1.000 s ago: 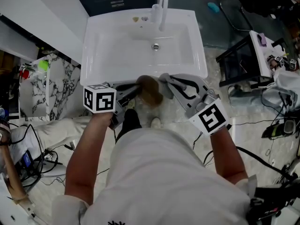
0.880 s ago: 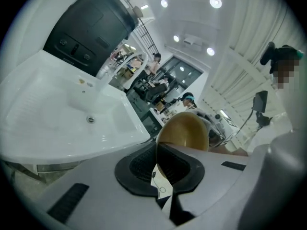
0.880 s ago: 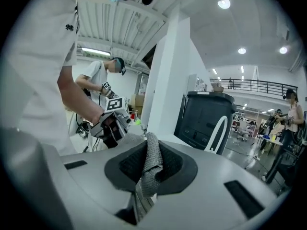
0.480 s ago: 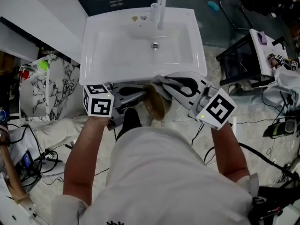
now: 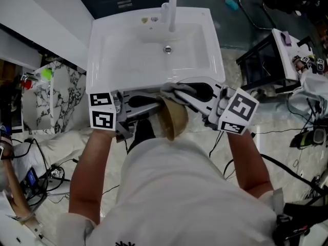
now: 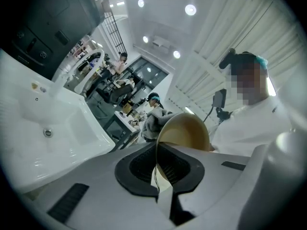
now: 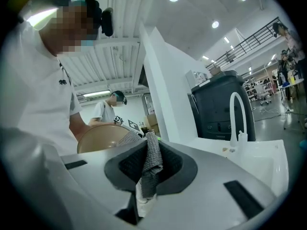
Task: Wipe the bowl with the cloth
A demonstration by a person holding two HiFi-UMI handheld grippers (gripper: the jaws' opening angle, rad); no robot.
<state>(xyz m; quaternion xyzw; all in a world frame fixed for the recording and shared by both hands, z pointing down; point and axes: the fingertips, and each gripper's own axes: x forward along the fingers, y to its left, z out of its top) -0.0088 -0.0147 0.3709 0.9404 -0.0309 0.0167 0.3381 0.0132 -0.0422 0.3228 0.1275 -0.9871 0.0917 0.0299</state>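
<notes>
A tan bowl (image 5: 172,119) hangs on its side in front of the white sink (image 5: 100,60), close to my chest. My left gripper (image 5: 160,107) is shut on the bowl's rim. In the left gripper view the rim runs down between the dark pads (image 6: 139,169) and the bowl (image 6: 187,131) rises beyond my left gripper (image 6: 158,176). My right gripper (image 5: 178,93) is shut on a grey cloth (image 5: 174,91), which lies against the bowl's upper edge. In the right gripper view the cloth (image 7: 152,163) is pinched in my right gripper (image 7: 146,174), with the bowl (image 7: 100,137) just behind it.
The sink has a white faucet (image 5: 170,4) and a drain (image 5: 167,49). A marble-patterned cabinet (image 5: 54,99) stands at the left and a black table (image 5: 264,60) at the right. Cables lie on the floor. Other people stand far off in both gripper views.
The bowl has come off the sink's front edge toward me and tipped further onto its side. The left gripper rose with it. The right gripper rolled, keeping the cloth at the bowl.
</notes>
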